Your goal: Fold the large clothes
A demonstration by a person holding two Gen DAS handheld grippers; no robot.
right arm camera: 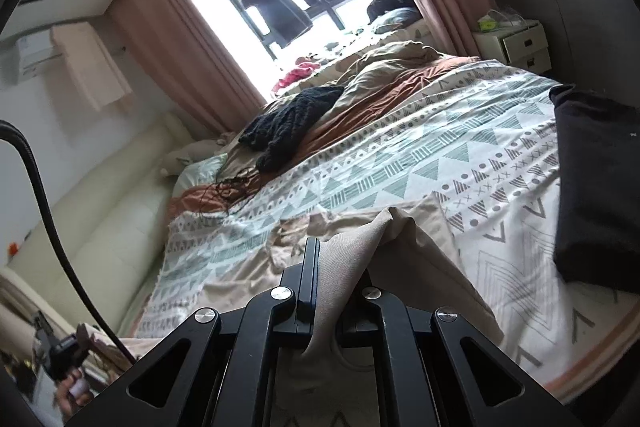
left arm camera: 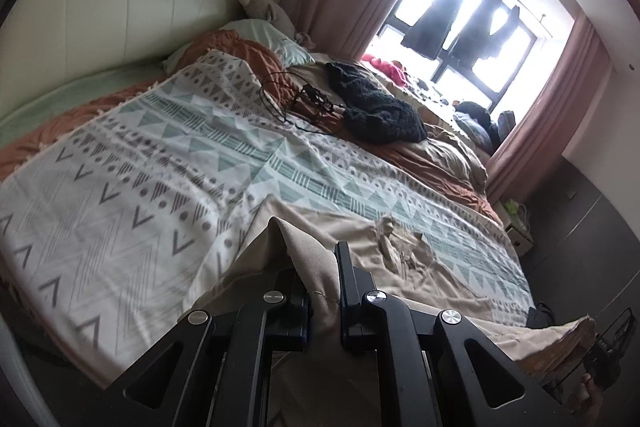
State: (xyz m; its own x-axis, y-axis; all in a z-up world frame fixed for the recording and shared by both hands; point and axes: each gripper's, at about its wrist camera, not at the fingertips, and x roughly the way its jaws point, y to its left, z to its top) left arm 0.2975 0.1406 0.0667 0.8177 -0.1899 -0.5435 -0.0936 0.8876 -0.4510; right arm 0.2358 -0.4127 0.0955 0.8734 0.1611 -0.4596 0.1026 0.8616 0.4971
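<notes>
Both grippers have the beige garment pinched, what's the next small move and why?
Probably carry both pinched edges forward over the beige garment, since the left gripper and right gripper each hold lifted fabric while the rest lies flat on the patterned bedspread.

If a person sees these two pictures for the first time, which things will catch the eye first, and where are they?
First, the beige garment in the foreground: the left gripper and the right gripper each pinch a fold of it above the patterned bedspread. Next, the bright window behind the bed, with dark clothes hanging in front of it. A dark knitted piece lies further back on the bed.
</notes>
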